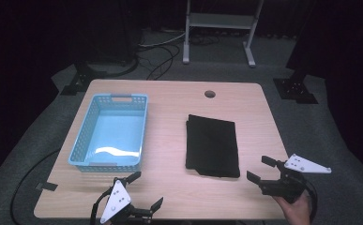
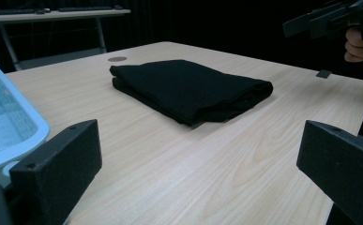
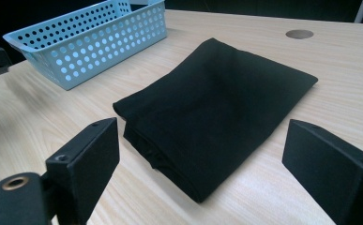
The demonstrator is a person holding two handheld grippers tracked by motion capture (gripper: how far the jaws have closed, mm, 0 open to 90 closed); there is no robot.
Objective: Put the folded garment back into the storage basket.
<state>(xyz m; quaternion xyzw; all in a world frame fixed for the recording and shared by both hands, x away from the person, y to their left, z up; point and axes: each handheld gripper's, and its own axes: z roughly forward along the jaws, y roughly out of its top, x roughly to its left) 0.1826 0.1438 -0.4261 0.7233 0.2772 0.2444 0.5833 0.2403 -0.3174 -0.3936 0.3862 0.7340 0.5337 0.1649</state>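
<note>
Dark curtains and a grey carpeted floor ring your light wooden table, and cables trail across the floor behind it, so nothing in the background competes with the work surface. Your folded black cloth lies flat on the right half of the table, a neat rectangle with its long sides running away from you, well apart from the light blue perforated basket on the left half. That basket stands empty and open-topped, which suggests it is the likely home for the cloth, though you should treat that as a guess.

Your right gripper sits near the cloth's near right corner, just off the fabric and not touching it, with its jaws spread wide; in the right gripper view they frame the folded corner, so you seem lined up for a pinch on the thick stacked edge. Your right hand holds it low, close to the tabletop.

Your left gripper waits at the near edge, between the basket and the cloth, its jaws also parted and empty. Aim for the fold rather than a loose layer, or the stack may open when you lift.
</note>
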